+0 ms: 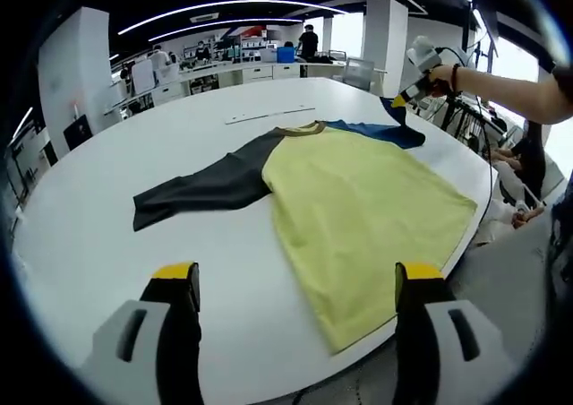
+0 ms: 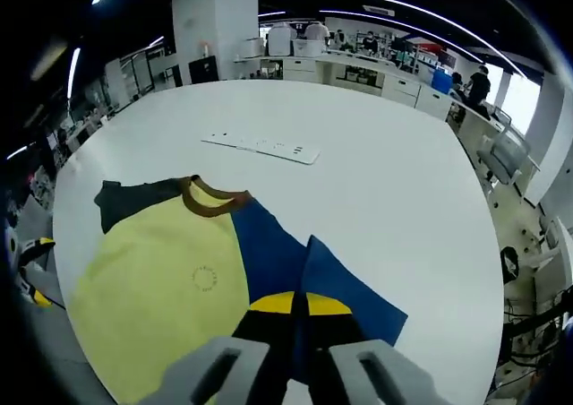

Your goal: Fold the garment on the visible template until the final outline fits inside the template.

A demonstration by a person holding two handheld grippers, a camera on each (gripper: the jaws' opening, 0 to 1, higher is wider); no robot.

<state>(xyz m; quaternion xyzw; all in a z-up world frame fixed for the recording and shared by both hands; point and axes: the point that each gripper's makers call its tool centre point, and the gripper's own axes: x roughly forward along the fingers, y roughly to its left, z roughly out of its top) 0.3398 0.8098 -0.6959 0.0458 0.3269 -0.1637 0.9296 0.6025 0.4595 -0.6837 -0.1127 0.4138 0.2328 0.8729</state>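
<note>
A T-shirt lies flat on the round white table point(image 1: 107, 244). It has a yellow body point(image 1: 358, 199), a brown collar point(image 1: 304, 129), a dark grey sleeve point(image 1: 201, 188) spread to the left and a blue sleeve point(image 1: 380, 133) at the far side. My left gripper point(image 1: 296, 272) stands open, low over the table's near edge, short of the shirt's hem. A hand holds my right gripper point(image 1: 405, 98) at the blue sleeve's end. In the right gripper view my right gripper point(image 2: 300, 305) is shut on the blue sleeve point(image 2: 277, 253), beside the yellow body point(image 2: 152, 288).
A long white strip point(image 2: 262, 146) lies on the table beyond the collar point(image 2: 213, 203). The shirt's hem reaches the table edge point(image 1: 376, 338). Office desks, chairs and people stand around the room's far side. My left gripper's yellow tips point(image 2: 34, 271) show at the table's rim.
</note>
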